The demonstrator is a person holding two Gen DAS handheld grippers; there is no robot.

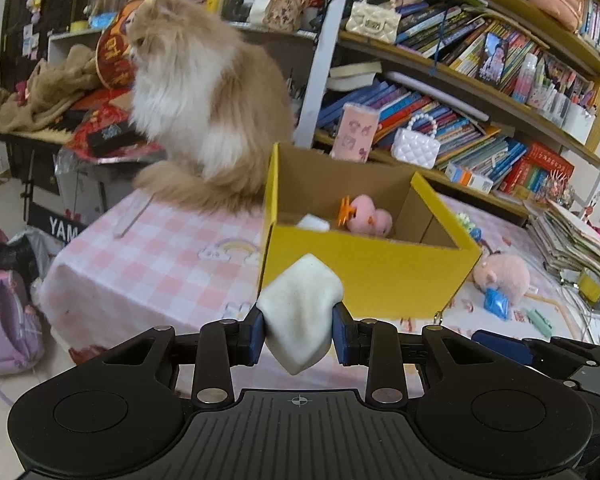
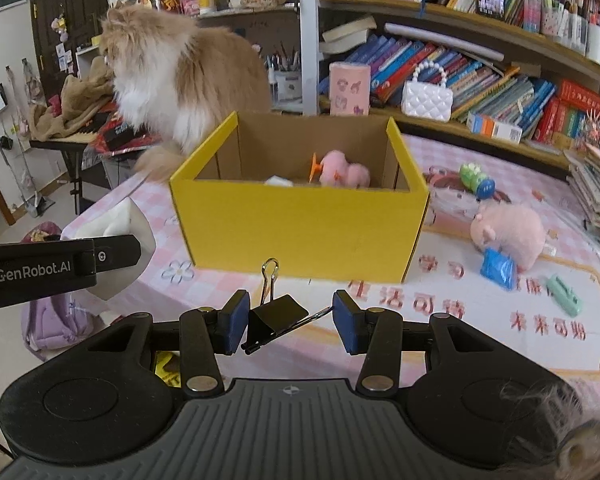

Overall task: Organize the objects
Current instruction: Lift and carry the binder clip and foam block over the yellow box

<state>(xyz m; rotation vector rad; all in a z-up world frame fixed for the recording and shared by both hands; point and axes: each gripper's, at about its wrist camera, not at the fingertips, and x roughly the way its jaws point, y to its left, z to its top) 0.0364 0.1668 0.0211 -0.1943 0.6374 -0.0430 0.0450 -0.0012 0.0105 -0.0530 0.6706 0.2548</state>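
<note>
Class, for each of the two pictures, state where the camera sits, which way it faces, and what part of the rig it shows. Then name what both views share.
Left wrist: sits on the left gripper, looks along its fingers, shut on a white foam block, toward the yellow cardboard box.
Right wrist: sits on the right gripper, shut on a black binder clip; the left gripper shows at the left edge.
Shared: box, fluffy ginger-and-white cat, pink plush pig, bookshelves.

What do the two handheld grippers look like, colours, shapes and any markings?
Both are matte black plastic. The left gripper and the right gripper each have blue rectangular pads on black linkage arms with silver pivot pins, above a ribbed grey-black body with round side discs and a small crosshair mark. The left gripper's side reads GenRobot.AI in pale lettering. No cables or sleeves show.
</note>
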